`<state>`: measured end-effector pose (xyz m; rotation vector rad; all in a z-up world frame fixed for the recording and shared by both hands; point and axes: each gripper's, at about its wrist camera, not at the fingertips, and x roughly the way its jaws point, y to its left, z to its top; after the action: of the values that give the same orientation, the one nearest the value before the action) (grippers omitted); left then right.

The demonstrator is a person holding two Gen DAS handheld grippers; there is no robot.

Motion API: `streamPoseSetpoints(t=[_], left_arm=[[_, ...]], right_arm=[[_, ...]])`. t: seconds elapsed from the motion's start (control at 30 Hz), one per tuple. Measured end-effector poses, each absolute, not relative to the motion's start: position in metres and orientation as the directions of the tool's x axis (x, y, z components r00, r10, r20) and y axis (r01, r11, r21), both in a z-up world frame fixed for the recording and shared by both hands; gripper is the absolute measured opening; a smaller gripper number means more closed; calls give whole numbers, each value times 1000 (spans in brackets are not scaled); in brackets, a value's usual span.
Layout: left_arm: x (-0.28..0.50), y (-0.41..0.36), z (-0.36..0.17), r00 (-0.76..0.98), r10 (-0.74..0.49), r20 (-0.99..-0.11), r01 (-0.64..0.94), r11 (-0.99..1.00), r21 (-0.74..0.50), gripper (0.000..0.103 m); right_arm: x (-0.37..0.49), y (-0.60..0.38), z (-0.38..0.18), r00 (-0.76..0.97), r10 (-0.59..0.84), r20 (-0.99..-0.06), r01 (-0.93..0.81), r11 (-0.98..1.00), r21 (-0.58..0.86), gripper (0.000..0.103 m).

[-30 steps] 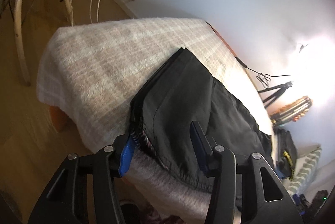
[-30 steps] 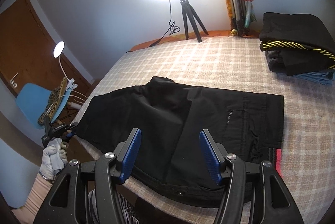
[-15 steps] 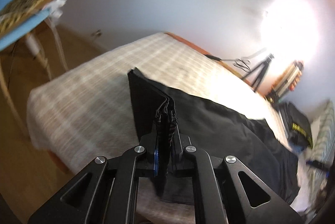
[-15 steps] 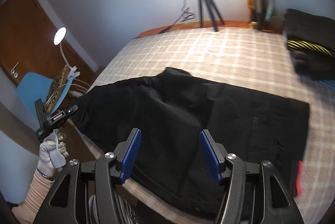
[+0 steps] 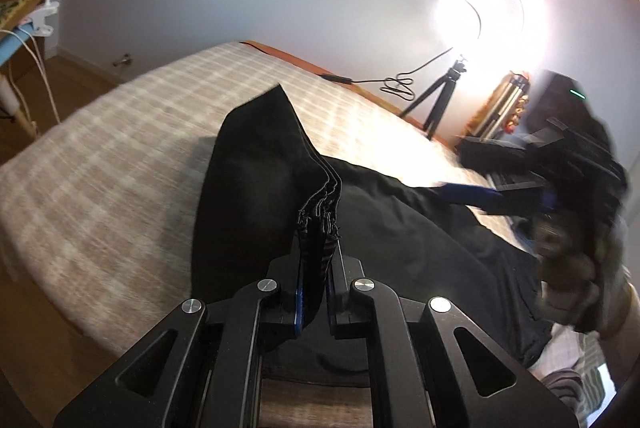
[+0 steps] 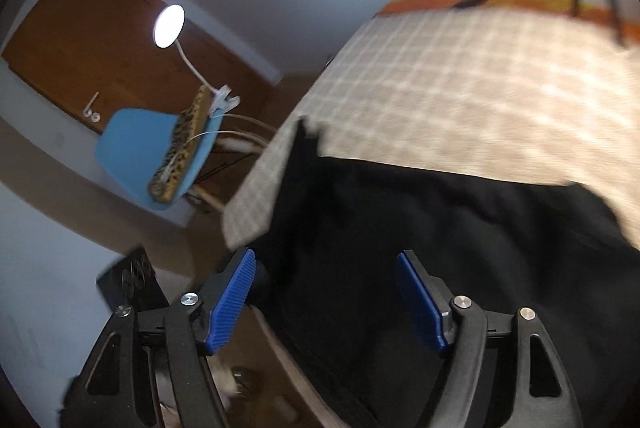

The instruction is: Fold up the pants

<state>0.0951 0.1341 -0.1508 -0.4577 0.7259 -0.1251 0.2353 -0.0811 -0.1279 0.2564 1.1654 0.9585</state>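
A: Left gripper?
B: Jaws clamped on the pants, pinching a bunched hem edge with several layers stacked between the blue pads. That end is lifted into a peak above the bed.

A: Right gripper?
B: Jaws wide apart, nothing between the pads. It sits over the near edge of the pants, hovering or touching I can't tell, frame's blurry. It also shows in the left view as a blurred shape at right, over the cloth, with the gloved hand behind it.

A: Where are the pants?
B: On the bed, black, spread across the near side of the checked blanket. Most of it lies flat; only the left-held end is raised. Near edge runs along the bed's edge.

A: Background?
B: Ring light on a tripod by the far wall, cable looping beside it. Dark folded pile at the far right of the bed, blurred. Right view: blue chair with a patterned cushion, clip lamp on it, lit, wooden door behind.
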Motion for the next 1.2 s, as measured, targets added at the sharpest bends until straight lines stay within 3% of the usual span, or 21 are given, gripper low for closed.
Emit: streamPoseSetpoints(t=[0.17,0.27,0.37,0.53,0.63,0.67,0.8,1.2], left_arm=[[97,133,-153,733,-326,-597,-24,865,-501,6],[100,125,-151,717,-358,-598,11,863,-504,6],[100,115,-145,703,-390,-595,51,862,-504,6],[99,91,-134,685,-426,-591,117,865,-488,6],[100,78,-129,671,-449,-590,149,861,-486,6],[101,75,-129,667,-454,-591,157,861,-484,6],[99,52,-119,648,-482,-590,213,858,-467,6],[97,-41,-96,549,-596,-586,400,803,-442,6]], right_arm=[[260,-36,-172,-32,727,-686,-441,606,662,77],[268,-25,-190,-92,756,-648,-389,571,723,77],[270,-23,-192,-68,753,-654,-396,581,711,70],[269,-37,-178,-20,735,-677,-436,603,668,28],[269,-53,-165,41,696,-717,-471,646,600,9],[268,-59,-161,62,684,-727,-480,659,579,7],[258,-83,-138,151,647,-747,-513,697,501,2],[218,-187,-86,349,506,-789,-511,808,292,1]])
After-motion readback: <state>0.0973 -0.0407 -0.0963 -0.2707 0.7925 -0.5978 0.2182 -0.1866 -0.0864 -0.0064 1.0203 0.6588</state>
